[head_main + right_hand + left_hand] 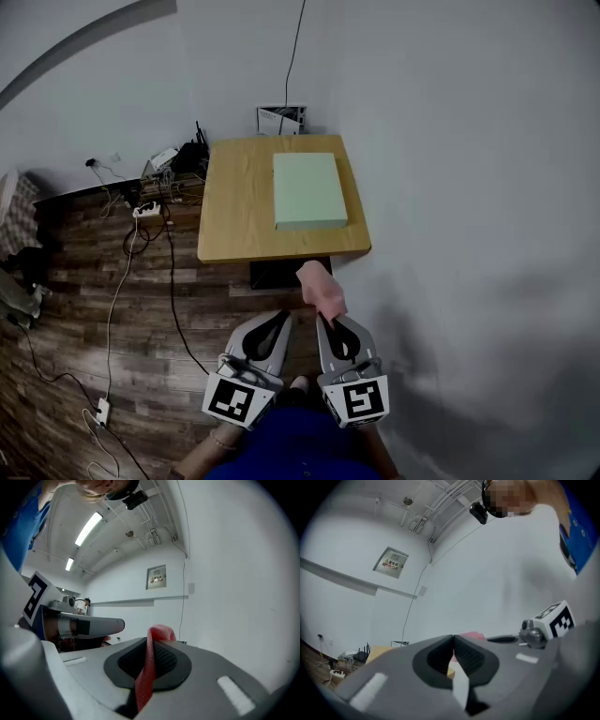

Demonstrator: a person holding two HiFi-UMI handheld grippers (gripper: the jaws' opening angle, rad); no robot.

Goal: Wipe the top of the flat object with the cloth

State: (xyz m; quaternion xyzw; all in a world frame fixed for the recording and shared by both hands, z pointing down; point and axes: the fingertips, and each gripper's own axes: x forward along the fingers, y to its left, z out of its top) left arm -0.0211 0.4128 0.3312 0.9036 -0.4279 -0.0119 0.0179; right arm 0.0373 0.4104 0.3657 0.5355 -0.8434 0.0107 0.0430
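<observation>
Cloth [322, 289] pinched in my right gripper [329, 323]; flat object [308, 190] dead ahead, well apart; left gripper [280, 319] closed, empty.

Coarse open-weave pink cloth [322, 289]; smooth matt wooden counter [234, 202]; matt pale-green flat panel [307, 190]; dark wood-plank floor [84, 309].

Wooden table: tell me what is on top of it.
A pale green flat panel lies on the table, nearer its right edge. Whatever is beneath the panel is covered.
</observation>
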